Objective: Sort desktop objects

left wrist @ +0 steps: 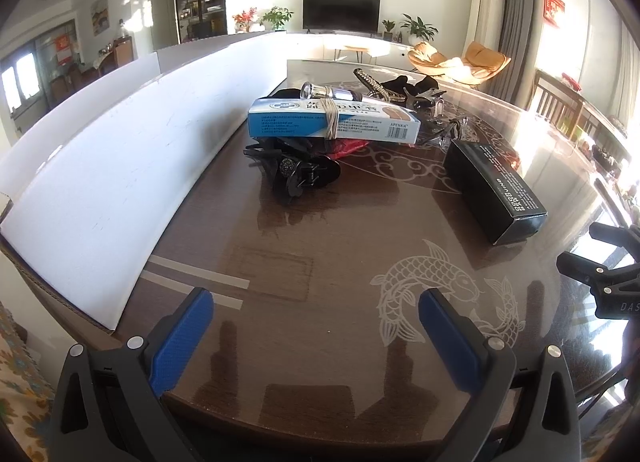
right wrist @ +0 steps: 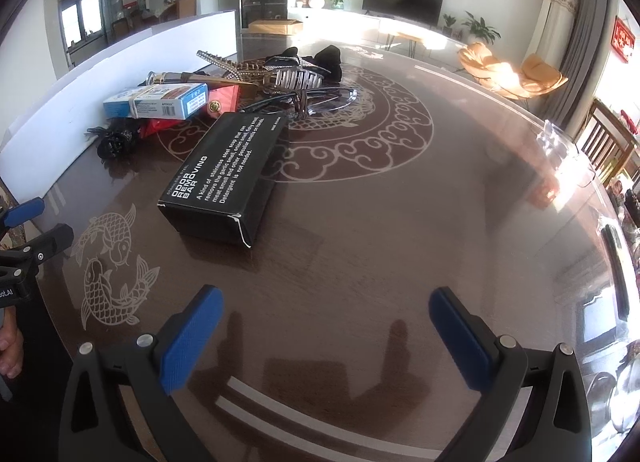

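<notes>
A pile of small objects lies mid-table. A blue-and-white box (left wrist: 332, 124) (right wrist: 158, 102) bound with a rubber band rests on a red packet (right wrist: 224, 100) and black clips (left wrist: 298, 174) (right wrist: 116, 142). A black "Odor Removing Bar" box (left wrist: 494, 190) (right wrist: 228, 170) lies nearer. Behind are a glass bottle (left wrist: 328, 92), a studded hair clip (right wrist: 224, 62), a claw clip (right wrist: 300, 78), glasses (right wrist: 320, 100) and black cloth (right wrist: 330, 56). My left gripper (left wrist: 316, 326) is open and empty over the near table. My right gripper (right wrist: 326, 330) is open and empty too.
A long white cardboard box wall (left wrist: 120, 166) (right wrist: 120, 62) runs along the table's left side. The round dark glass-topped table (right wrist: 400, 202) has fish and cloud patterns. The right gripper's body (left wrist: 608, 274) shows at the left view's right edge. Chairs (right wrist: 608, 138) stand at right.
</notes>
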A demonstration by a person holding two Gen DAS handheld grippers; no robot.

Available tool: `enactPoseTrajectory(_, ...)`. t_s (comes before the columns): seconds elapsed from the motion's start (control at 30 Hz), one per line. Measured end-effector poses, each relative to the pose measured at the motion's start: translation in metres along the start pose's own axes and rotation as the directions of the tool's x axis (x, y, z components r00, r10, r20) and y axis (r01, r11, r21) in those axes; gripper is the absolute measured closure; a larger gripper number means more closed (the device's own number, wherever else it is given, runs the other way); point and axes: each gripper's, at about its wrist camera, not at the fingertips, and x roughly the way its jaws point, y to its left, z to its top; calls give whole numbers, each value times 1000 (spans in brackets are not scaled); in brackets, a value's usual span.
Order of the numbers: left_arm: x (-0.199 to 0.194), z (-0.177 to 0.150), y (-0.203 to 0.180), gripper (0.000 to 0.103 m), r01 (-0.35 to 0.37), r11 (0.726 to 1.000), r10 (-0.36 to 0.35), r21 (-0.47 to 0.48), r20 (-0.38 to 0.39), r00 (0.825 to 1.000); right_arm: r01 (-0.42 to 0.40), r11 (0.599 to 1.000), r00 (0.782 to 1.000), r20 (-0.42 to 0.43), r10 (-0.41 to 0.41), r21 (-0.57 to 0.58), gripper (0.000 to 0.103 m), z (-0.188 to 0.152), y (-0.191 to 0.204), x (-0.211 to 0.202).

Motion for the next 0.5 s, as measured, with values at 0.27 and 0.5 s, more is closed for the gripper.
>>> enactPoseTrajectory(0.27, 1, 0, -2, 0, -2, 1000, 2, 5, -3, 1000, 28, 999, 999, -34, -27, 42, 0, 1, -15, 9)
enactPoseTrajectory(0.5, 2, 0, -2, 0, 0, 1000, 0, -1, -7, 1000, 24, 993, 998, -66, -16, 118, 0, 5, -29, 20)
